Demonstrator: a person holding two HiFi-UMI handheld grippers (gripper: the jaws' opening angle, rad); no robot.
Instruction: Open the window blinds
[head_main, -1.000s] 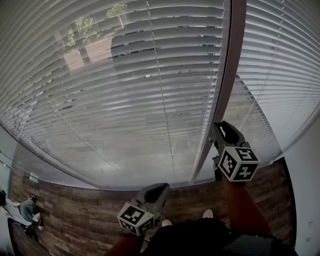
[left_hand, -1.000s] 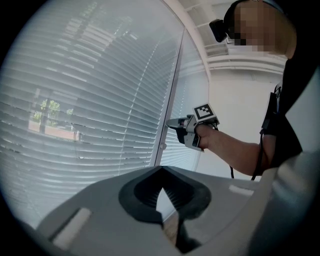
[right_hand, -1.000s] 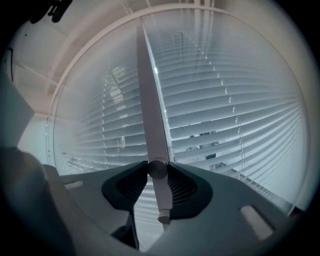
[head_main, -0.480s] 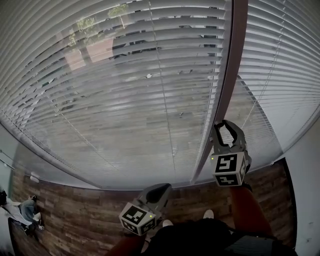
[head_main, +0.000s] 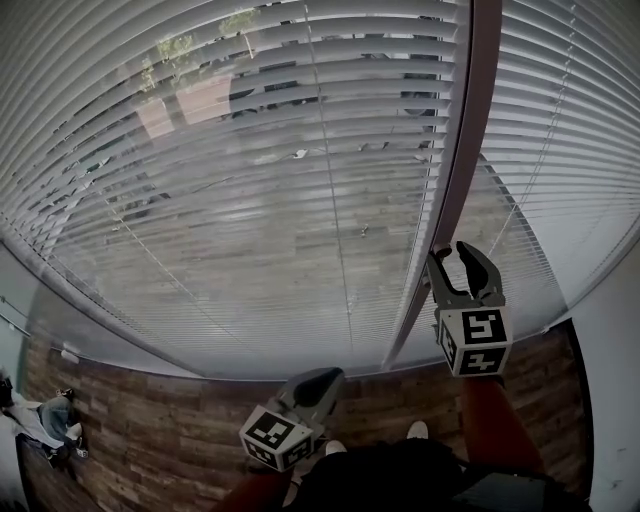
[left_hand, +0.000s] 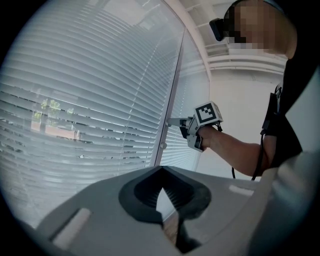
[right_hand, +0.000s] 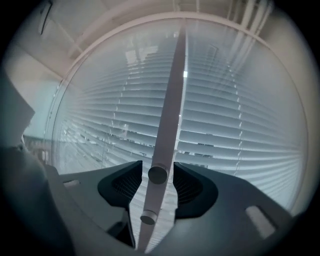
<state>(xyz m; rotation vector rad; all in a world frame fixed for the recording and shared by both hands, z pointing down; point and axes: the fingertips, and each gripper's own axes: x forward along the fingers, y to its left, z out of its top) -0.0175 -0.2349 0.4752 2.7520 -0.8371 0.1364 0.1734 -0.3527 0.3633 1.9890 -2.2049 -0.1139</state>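
the left tool (head_main: 322, 375) hangs low and near, over the wooden floor (head_main: 150, 420). its jaws are pressed together on nothing, it points roughly level toward the glass, and it takes no part in the work.

the window blinds (head_main: 250, 180) fill the far side from the left edge across. their slats are tilted enough that the ground and trees outside show between them, so they seem partly open. a second blind (head_main: 570, 150) hangs further right, beyond the upright post (head_main: 455, 190) that splits the window.

the right tool (head_main: 452, 262) is at that post, held level on an outstretched forearm (head_main: 490, 420), its marker cube facing the person. its jaws have just been opening and now stand spread. a round knob (right_hand: 158, 174) on the post sits between them, with a gap to the pads on either side. a second knob (right_hand: 148, 218) sits lower on the post.

the step in hand looks like taking the upper knob to work the slats. to do it well, keep the knob centred between the pads and close squarely on its sides. then move it steadily, wrist in line with the post, so the pads do not slip off its small rim.
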